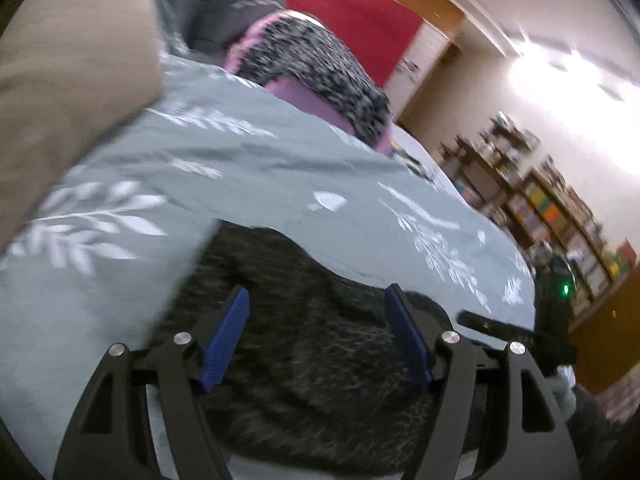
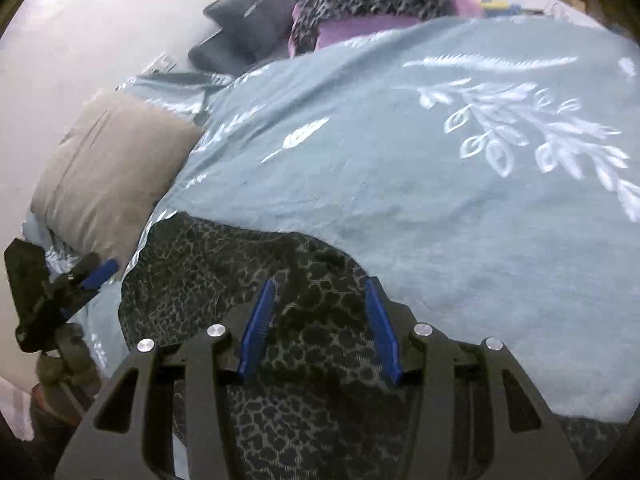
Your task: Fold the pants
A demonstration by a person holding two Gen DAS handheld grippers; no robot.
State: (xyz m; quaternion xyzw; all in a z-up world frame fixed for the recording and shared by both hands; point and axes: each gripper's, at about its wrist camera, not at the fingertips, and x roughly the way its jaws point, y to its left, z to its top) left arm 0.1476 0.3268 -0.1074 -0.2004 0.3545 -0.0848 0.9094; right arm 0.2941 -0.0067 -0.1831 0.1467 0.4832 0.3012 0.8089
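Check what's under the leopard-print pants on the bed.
The leopard-print pants lie on the grey-blue leaf-print bedspread, which shows around their far edge. Whatever lies directly beneath the fabric is covered, so nothing else can be confirmed there.

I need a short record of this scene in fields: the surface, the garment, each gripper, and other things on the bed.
surface: bed cover, grey-blue with white leaf print
garment: dark spotted pants, lying on the cover at its near edge
left gripper: open above the pants, nothing held
right gripper: open above the pants, nothing held
other things: beige pillow, dark cushion, purple spotted bundle at the far side
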